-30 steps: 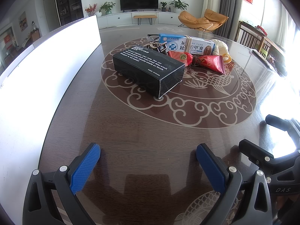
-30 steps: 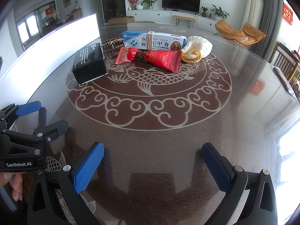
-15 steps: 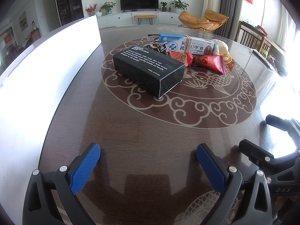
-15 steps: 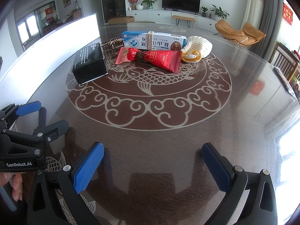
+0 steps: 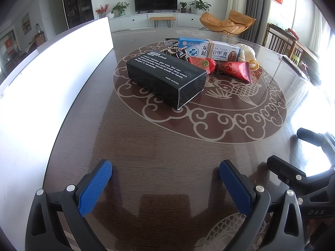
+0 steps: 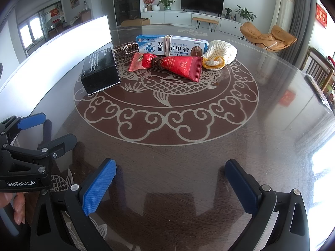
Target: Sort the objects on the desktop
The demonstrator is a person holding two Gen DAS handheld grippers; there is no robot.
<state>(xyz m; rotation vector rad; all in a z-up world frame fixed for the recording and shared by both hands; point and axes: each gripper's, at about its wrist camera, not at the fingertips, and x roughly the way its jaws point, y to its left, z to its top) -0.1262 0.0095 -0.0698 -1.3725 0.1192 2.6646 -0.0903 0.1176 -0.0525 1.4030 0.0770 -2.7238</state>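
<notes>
Both tongs released and empty: left gripper (image 5: 165, 186) and right gripper (image 6: 170, 186) low over the near table (image 6: 188, 146), jaws wide apart. Far off, packed tight: black box (image 5: 165, 79) on the left, red packets (image 6: 167, 64), blue carton (image 6: 171, 45) behind, knitted pouch (image 6: 222, 51) on the right, metal band (image 6: 125, 50). Risk: a neighbour pushed or dragged, since packets touch each other and glossy table lets things slide.

Table: dark wood table (image 6: 188, 179), fish pattern.
On it: black box (image 6: 99, 71), blue carton (image 6: 171, 45), red packets (image 6: 167, 64), knitted pouch (image 6: 222, 51), watch (image 6: 125, 50).
</notes>
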